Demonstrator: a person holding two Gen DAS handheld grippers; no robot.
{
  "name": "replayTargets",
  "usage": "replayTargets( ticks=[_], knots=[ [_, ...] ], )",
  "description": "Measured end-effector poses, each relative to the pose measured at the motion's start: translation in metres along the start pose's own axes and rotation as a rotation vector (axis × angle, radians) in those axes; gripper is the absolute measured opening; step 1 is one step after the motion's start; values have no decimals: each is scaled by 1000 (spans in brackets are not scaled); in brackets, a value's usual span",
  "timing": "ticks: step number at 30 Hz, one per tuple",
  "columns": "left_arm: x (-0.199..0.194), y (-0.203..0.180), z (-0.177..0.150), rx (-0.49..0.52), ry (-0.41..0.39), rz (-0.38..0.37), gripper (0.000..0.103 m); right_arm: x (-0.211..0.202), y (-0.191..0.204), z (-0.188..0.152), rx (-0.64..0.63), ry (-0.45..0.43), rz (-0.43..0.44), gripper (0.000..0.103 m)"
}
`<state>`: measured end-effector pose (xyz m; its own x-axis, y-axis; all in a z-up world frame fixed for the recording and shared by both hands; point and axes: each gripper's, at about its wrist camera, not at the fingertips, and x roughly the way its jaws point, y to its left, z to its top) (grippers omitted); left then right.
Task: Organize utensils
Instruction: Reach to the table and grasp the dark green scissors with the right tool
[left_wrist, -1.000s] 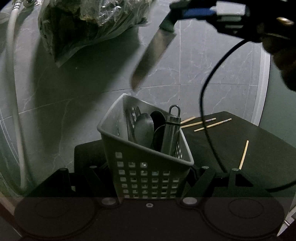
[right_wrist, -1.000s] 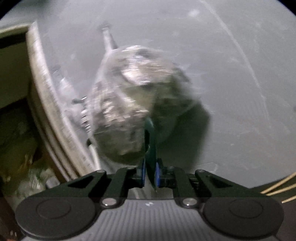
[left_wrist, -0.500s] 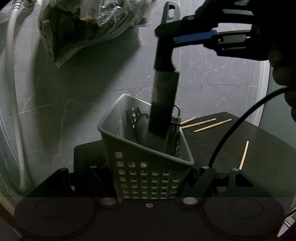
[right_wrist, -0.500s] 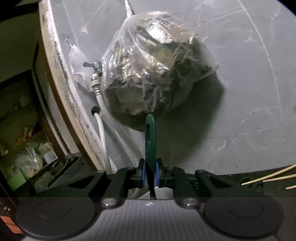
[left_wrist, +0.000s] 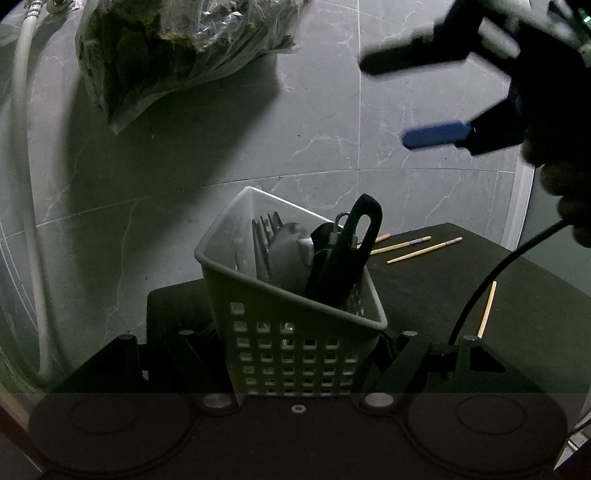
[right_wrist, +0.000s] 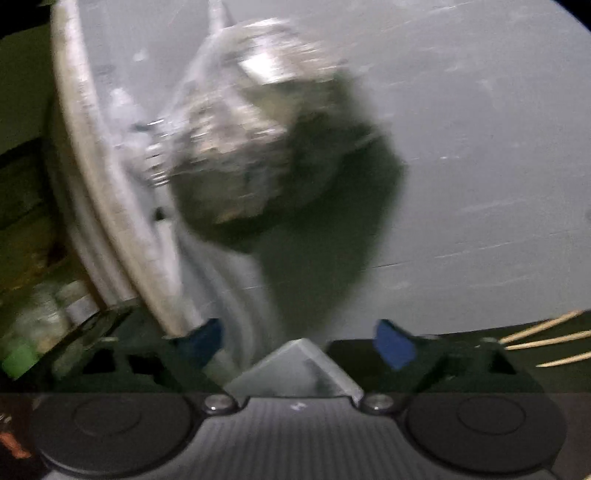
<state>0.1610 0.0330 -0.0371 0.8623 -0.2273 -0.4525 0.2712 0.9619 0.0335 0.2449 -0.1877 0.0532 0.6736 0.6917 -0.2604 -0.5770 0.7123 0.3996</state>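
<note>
Since the earlier frame, the knife (left_wrist: 351, 251) had dropped into the basket (left_wrist: 295, 332); our right gripper (right_wrist: 301, 341) had just been opening, nothing between its fingers. Our left gripper (left_wrist: 299, 354) pinched the basket. Four sticks (left_wrist: 424, 251) lay on one table (left_wrist: 517, 295).

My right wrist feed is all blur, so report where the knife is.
Observer: The knife stands handle-up in the basket, blade down beside the spoons.
Operator: Confirm the right gripper is clear of it.
Observer: The right gripper hangs above the basket; its jaws have just been opening, with nothing between them.
Operator: Say what steadies the basket.
Observer: The left gripper is shut on it, one finger at each side.
</note>
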Motion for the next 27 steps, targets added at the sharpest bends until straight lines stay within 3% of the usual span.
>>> replayTargets(
  ticks=[5, 10, 14, 19, 20, 22, 27],
  knots=[
    [-2, 1, -1, -5, 2, 7, 76, 37, -44, -6, 21, 100, -193, 103],
    [-5, 0, -1, -7, 11, 19, 76, 105, -80, -21, 11, 228, -373, 103],
    [-9, -2, 0, -15, 15, 32, 76, 157, -90, -34, -30, 319, -395, 100],
    [-11, -2, 1, -25, 20, 43, 76, 199, -88, -46, -121, 398, -450, 84],
    [-11, -2, 1, -27, 20, 43, 76, 201, -89, -47, -119, 407, -446, 81],
    [-10, -2, 3, -28, 20, 44, 76, 204, -92, -50, -121, 429, -437, 64],
    [-10, -2, 3, -27, 20, 43, 76, 189, -91, -59, -178, 437, -386, 60]
  ],
)
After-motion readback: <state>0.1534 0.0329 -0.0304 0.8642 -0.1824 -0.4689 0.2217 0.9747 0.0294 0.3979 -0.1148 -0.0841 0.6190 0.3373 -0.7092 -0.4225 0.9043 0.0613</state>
